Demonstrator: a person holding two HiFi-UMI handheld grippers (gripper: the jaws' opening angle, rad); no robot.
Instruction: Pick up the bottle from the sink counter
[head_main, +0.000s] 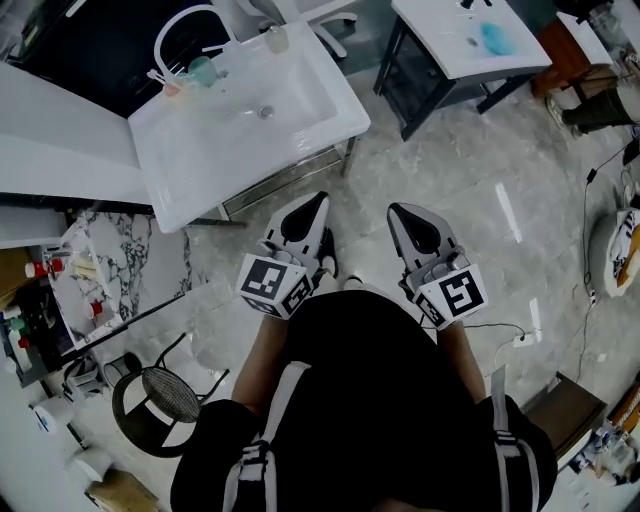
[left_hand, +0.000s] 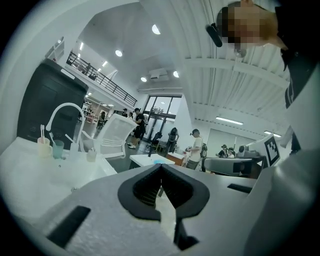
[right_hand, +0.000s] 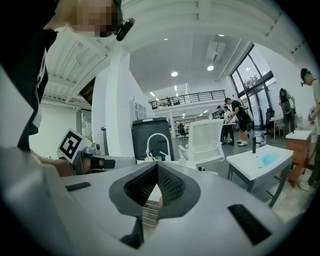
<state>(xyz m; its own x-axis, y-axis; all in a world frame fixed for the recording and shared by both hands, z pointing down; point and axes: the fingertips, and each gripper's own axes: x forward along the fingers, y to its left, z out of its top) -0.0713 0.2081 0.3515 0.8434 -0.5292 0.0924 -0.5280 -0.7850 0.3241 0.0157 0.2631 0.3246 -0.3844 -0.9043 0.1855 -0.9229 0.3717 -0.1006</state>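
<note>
A small clear bottle (head_main: 277, 38) stands at the far right corner of the white sink counter (head_main: 200, 190), beside the curved white faucet (head_main: 185, 25). In the left gripper view the bottle (left_hand: 91, 154) shows far off, right of two cups (left_hand: 50, 148). The right gripper view shows the bottle (right_hand: 182, 160) small and distant. Both grippers are held low over the floor, near the person's body and short of the counter. My left gripper (head_main: 317, 201) (left_hand: 161, 166) is shut and holds nothing. My right gripper (head_main: 398, 211) (right_hand: 157, 164) is also shut and holds nothing.
A second white table (head_main: 440, 50) with a blue cloth (head_main: 493, 38) stands at the top right. A white office chair (head_main: 335, 22) sits behind the sink. A marble shelf with small bottles (head_main: 95, 265) and a black stool (head_main: 160, 398) stand at the left. Cables (head_main: 590, 230) run along the right floor.
</note>
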